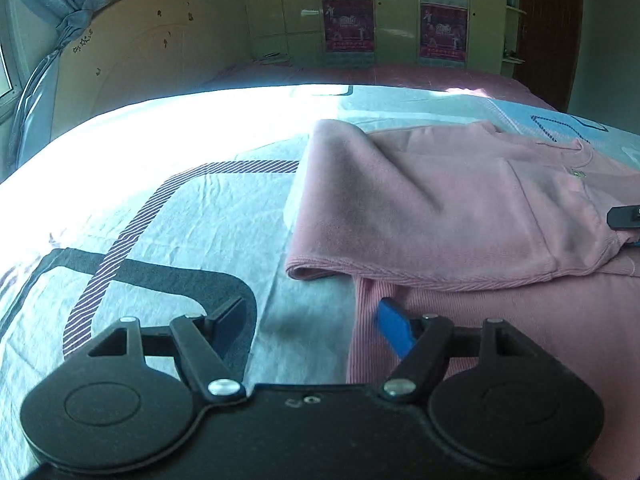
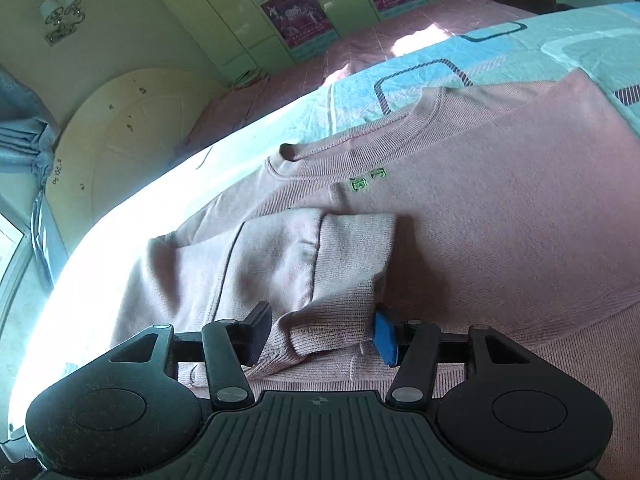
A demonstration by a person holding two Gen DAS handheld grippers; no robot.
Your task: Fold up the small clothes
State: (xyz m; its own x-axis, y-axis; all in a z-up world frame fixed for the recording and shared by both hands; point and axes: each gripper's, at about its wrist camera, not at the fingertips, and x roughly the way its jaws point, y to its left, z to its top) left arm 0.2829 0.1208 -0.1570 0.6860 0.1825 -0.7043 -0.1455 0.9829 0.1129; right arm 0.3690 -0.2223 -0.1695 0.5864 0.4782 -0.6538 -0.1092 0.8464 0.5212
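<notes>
**Sleeve laid across a pink sweater, cuff sitting between spread jaws**

A small pink sweater [image 2: 500, 232] is lying flat on the bed [image 1: 192, 216], filling the centre and right of the right wrist view, its neckline toward the upper middle. One sleeve [image 2: 280, 264] is lying folded inward over the chest, and its ribbed cuff [image 2: 332, 332] is sitting between the jaws of the right gripper [image 2: 320, 336]. Those jaws are standing spread, with the cuff loosely between them rather than pinched.

In the left wrist view, the left gripper [image 1: 312, 324] is hovering at the lower centre with jaws spread wide and nothing between them, its blue pad over the ribbed hem [image 1: 376, 320] and the other pad over the bedsheet.

The likely risk: the cuff is looking bunched and curled, so pulling the right gripper away could drag it and undo the fold. If the left gripper is closing on only the top layer of hem, the body may twist instead of folding cleanly.
</notes>
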